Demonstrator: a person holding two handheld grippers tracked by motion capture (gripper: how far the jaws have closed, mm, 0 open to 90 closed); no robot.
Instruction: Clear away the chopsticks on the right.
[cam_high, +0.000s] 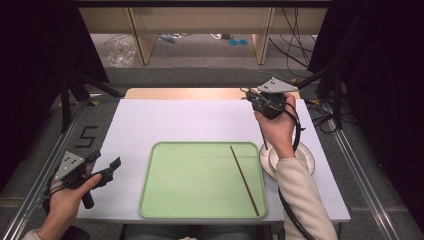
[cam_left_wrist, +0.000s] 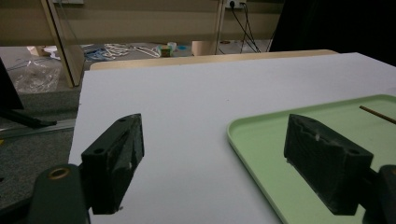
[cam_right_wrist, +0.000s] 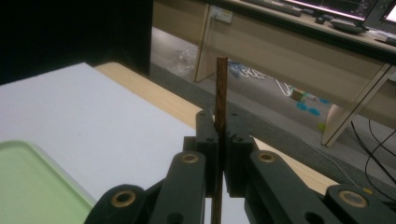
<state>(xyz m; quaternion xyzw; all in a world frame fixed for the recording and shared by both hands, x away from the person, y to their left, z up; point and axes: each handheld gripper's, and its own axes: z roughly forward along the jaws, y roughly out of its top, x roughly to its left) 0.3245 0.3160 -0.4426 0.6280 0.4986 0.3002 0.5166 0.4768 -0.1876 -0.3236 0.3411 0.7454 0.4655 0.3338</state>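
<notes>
Dark brown wood: a thin stick (cam_right_wrist: 221, 93) is pinched between the pressed-together jaws of the right claw (cam_right_wrist: 221, 140). In the right gripper view the stick stands upright through the jaws, its squared tip rising above them toward 12 o'clock and its lower length running down between the linkage arms. In the high view the right claw (cam_high: 267, 102) is raised over the surface at about 2 o'clock from the tray, and the held stick (cam_high: 263, 137) hangs down beside the wrist.

The left claw (cam_high: 107, 169) is spread wide and holds nothing; it sits at 9 o'clock from the tray, near the left edge of the surface. In the left gripper view its two black jaws stand well apart, one over bare surface, the other over the tray's near corner.

A second stick (cam_high: 244, 180) lies flat in the pale green tray (cam_high: 165, 200), in its right half, running from 12 o'clock down toward 5 o'clock.

The surface (cam_high: 165, 122) is a matt white sheet over a light wooden top. The tray is shallow, rectangular, with rounded corners and a raised rim. A white round plate (cam_high: 307, 161) lies at 3 o'clock from the tray, partly covered by the right forearm. Beyond the surface: grey floor, wooden furniture legs, loose cables.
</notes>
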